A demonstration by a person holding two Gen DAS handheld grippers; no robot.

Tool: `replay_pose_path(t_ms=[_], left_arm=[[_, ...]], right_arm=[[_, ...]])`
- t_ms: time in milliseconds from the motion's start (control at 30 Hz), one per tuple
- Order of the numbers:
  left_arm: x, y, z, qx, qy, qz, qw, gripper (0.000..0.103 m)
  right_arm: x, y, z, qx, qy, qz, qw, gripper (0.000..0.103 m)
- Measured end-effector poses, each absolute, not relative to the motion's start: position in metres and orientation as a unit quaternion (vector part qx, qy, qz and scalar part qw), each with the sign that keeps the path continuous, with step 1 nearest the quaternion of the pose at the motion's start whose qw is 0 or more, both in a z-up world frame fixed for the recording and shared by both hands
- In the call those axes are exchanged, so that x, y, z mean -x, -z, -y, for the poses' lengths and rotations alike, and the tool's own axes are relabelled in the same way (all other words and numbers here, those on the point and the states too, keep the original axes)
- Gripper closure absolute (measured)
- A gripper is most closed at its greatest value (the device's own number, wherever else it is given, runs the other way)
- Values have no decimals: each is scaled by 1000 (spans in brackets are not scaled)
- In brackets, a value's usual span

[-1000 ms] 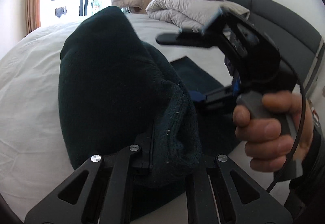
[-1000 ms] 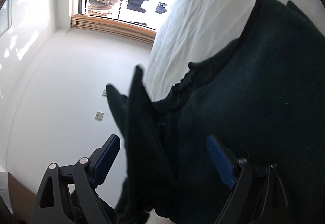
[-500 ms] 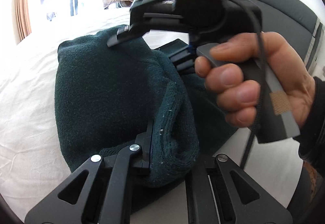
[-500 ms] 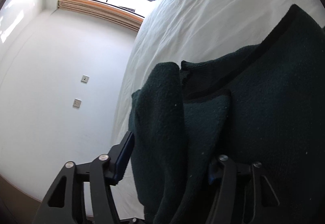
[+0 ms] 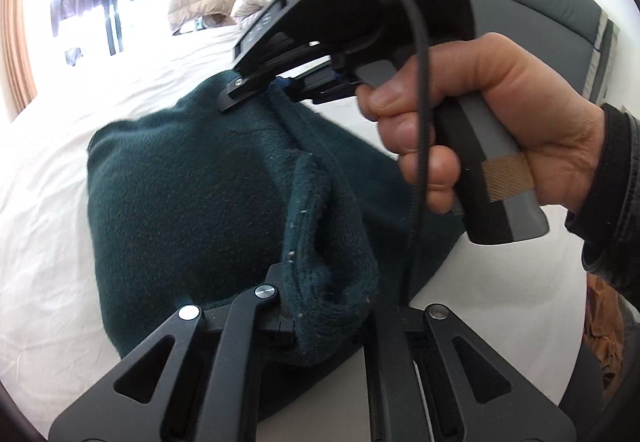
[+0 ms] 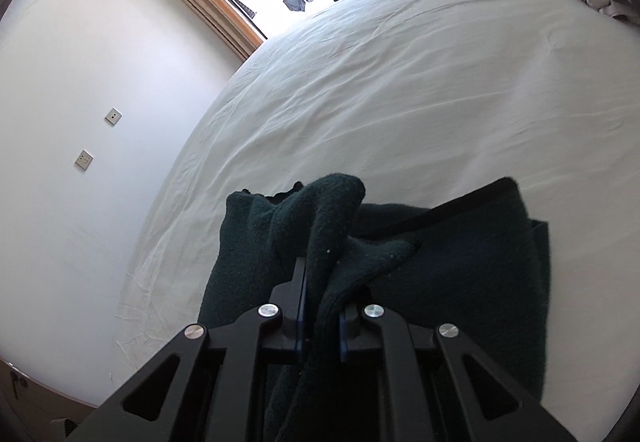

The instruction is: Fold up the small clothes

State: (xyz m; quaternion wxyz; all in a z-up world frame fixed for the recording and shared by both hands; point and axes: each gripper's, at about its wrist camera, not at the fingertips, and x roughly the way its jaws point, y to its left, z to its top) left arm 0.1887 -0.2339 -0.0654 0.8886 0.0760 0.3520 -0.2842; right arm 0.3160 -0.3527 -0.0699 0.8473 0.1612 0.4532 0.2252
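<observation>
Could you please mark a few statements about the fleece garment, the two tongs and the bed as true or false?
1. The right tongs are shut on a fold of the dark green fleece garment. True; they have just been closing on it.
2. The left tongs hang open over the bare sheet. False: they are shut on a bunched edge of the garment.
3. The garment lies on a white bed sheet. True.
4. A bare hand holds the right tongs by the handle. True.
5. The garment is bright red. False: it is dark green.
</observation>
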Motion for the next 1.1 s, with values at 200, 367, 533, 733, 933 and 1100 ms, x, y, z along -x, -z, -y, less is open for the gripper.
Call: replay_pose_path(t_ms=[200, 367, 533, 733, 933, 1100], left_arm=[[-191, 71, 270, -76, 299, -350, 885, 96], [-198, 95, 282, -79, 293, -370, 878, 93], [-199, 94, 284, -58, 311, -373, 872, 70], [-160, 88, 285, -45, 350, -358, 865, 39], [-126, 80, 252, -20, 363, -339, 868, 32], [-128, 81, 200, -1, 332, -349, 876, 30]], right_arm=[[-319, 60, 376, -117, -219, -449, 858, 92], [-334, 84, 389, -102, -195, -484, 847, 92], [-340, 102, 398, -116, -179, -484, 848, 91], [-332, 89, 406, -123, -170, -450, 868, 87], [-341, 78, 422, -146, -147, -408, 889, 74], [-326, 73, 441, -194, -149, -435, 866, 59]])
